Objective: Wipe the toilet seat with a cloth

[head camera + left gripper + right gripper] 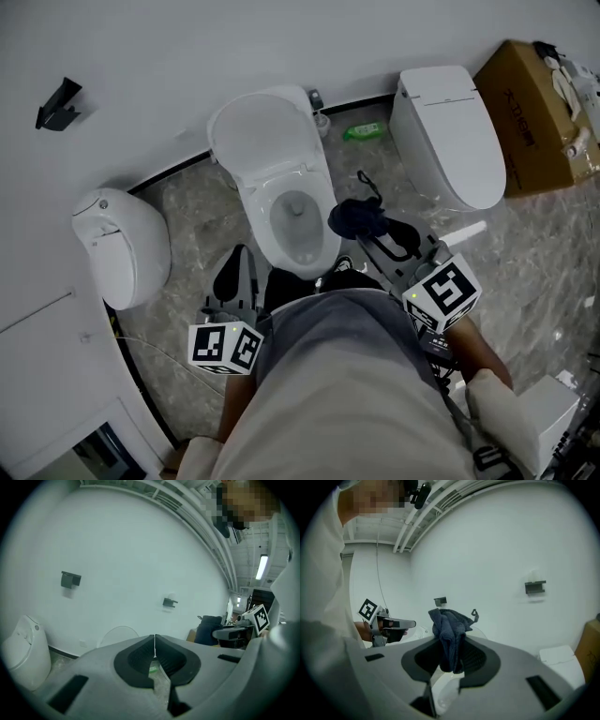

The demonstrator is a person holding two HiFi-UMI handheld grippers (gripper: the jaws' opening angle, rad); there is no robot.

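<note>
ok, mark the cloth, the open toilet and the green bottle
cloth (357, 219): head view, middle of the dark bundle
toilet (259, 217): head view, left side of the rim
bottle (364, 132): head view, middle of its body

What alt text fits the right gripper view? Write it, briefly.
The right gripper is clamped on a dark blue cloth that bunches up above its jaws. Behind are a white wall and, at left, the left gripper.
</note>
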